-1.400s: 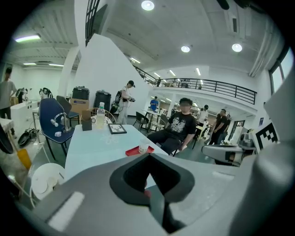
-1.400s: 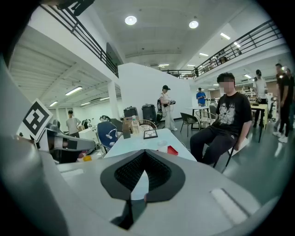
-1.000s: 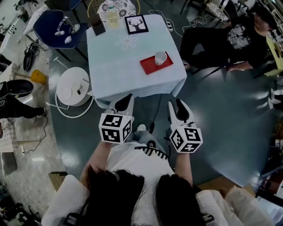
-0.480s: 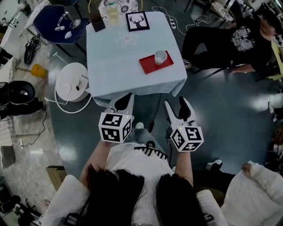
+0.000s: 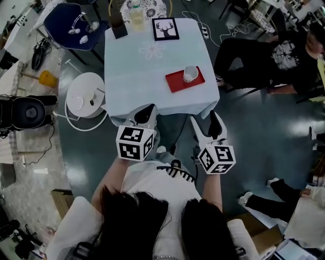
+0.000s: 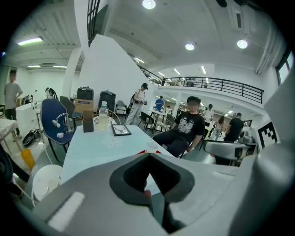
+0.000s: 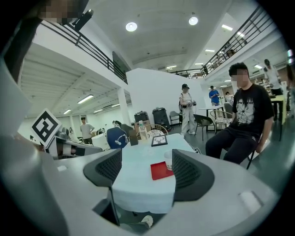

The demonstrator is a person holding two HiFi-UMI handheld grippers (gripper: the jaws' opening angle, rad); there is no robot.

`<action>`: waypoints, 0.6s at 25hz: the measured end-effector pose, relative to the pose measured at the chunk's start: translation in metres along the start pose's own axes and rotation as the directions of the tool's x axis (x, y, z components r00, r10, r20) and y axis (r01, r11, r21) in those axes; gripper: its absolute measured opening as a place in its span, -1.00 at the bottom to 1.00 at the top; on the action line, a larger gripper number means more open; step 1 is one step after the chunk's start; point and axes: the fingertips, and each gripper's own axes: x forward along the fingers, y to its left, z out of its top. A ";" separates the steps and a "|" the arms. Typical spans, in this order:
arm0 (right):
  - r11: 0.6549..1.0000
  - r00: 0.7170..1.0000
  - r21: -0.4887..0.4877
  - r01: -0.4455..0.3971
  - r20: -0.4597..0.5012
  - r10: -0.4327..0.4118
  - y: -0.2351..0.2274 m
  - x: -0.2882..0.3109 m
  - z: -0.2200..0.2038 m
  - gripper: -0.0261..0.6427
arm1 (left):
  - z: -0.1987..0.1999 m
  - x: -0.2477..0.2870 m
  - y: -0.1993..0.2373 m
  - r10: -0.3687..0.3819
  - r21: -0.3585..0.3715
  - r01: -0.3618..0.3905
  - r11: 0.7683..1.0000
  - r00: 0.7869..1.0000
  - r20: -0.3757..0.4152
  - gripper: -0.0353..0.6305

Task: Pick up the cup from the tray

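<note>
Small white cup [image 5: 190, 73] standing upright on red tray [image 5: 177, 83], sitting well ahead of right gripper [image 5: 205, 120], whose empty jaws have just been opening wide, left gripper [image 5: 147, 110] pressing its jaws together, holding nothing.

Cup [image 5: 190, 74] on tray [image 5: 176, 83] on table [image 5: 142, 71]

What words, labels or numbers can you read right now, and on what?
No readable words or numbers.
Left cube and right cube: square marker patterns, no letters.
Bottle label: too small to read.
Framed picture: deer head, no words.
Seated person's shirt print: blurred.
</note>
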 end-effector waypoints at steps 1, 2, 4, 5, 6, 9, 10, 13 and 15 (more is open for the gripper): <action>1.000 1.000 -0.010 -0.003 -0.002 0.003 0.000 0.004 0.002 0.11 | 0.003 0.003 0.003 0.005 0.005 -0.005 1.000 1.000 0.003 -0.89; 1.000 1.000 -0.016 -0.003 -0.002 0.003 -0.001 0.007 0.004 0.11 | 0.006 0.007 0.006 0.008 0.007 -0.008 1.000 1.000 0.006 -0.89; 1.000 1.000 -0.014 0.004 -0.001 -0.004 -0.003 0.015 0.008 0.12 | 0.011 0.014 0.011 0.004 -0.003 -0.004 1.000 1.000 0.005 -0.89; 1.000 1.000 -0.011 0.011 -0.003 -0.011 -0.006 0.018 0.009 0.13 | 0.013 0.018 0.013 -0.001 -0.010 0.001 1.000 1.000 0.001 -0.89; 1.000 1.000 -0.008 0.017 -0.007 -0.017 -0.008 0.022 0.010 0.13 | 0.014 0.023 0.015 -0.003 -0.016 0.003 1.000 1.000 -0.004 -0.89; 1.000 0.999 -0.001 0.027 -0.028 -0.027 -0.017 0.036 0.007 0.15 | 0.015 0.039 0.024 -0.002 -0.022 0.002 1.000 1.000 -0.019 -0.89; 0.999 0.999 0.002 0.032 -0.036 -0.032 -0.021 0.040 0.006 0.15 | 0.016 0.045 0.026 -0.003 -0.024 0.003 1.000 1.000 -0.024 -0.89; 0.999 0.998 0.017 0.041 -0.055 -0.040 -0.029 0.055 0.006 0.16 | 0.019 0.060 0.034 -0.006 -0.037 0.005 0.999 0.999 -0.043 -0.89; 0.999 0.997 0.013 0.044 -0.069 -0.043 -0.032 0.068 0.008 0.17 | 0.026 0.071 0.043 -0.001 -0.032 -0.001 0.999 0.999 -0.051 -0.89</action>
